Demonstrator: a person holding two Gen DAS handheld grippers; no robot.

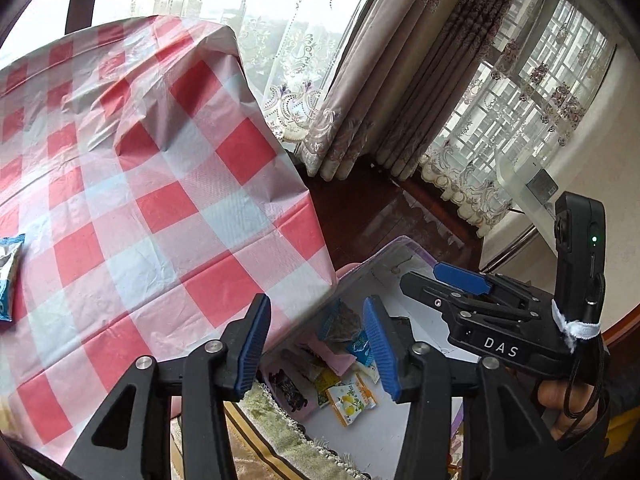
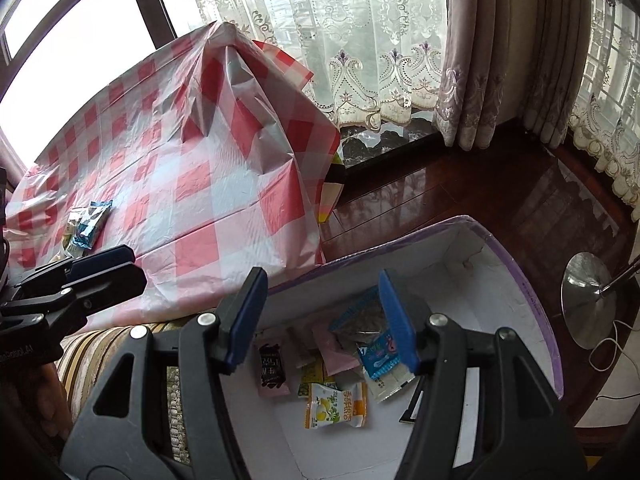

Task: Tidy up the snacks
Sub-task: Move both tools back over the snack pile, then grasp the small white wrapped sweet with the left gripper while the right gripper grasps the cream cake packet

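Snack packets [image 2: 86,222] remaining on the checked table [image 2: 168,184], far left: judged light, crinkly and slippery; best pinched at a sealed edge. Left gripper [image 1: 316,344] and right gripper [image 2: 322,320]: fingers released, empty, above the box [image 2: 520,280] holding sorted packets [image 2: 336,400].

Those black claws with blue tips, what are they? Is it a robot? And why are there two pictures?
No robot here. A person holds a gripper in each hand, and each carries a camera looking along its fingers, so you get two pictures. The left gripper is open and holds nothing. The right gripper is open and empty too, above a white box with snack packets inside. On the red checked tablecloth a few blue packets wait to be sorted.
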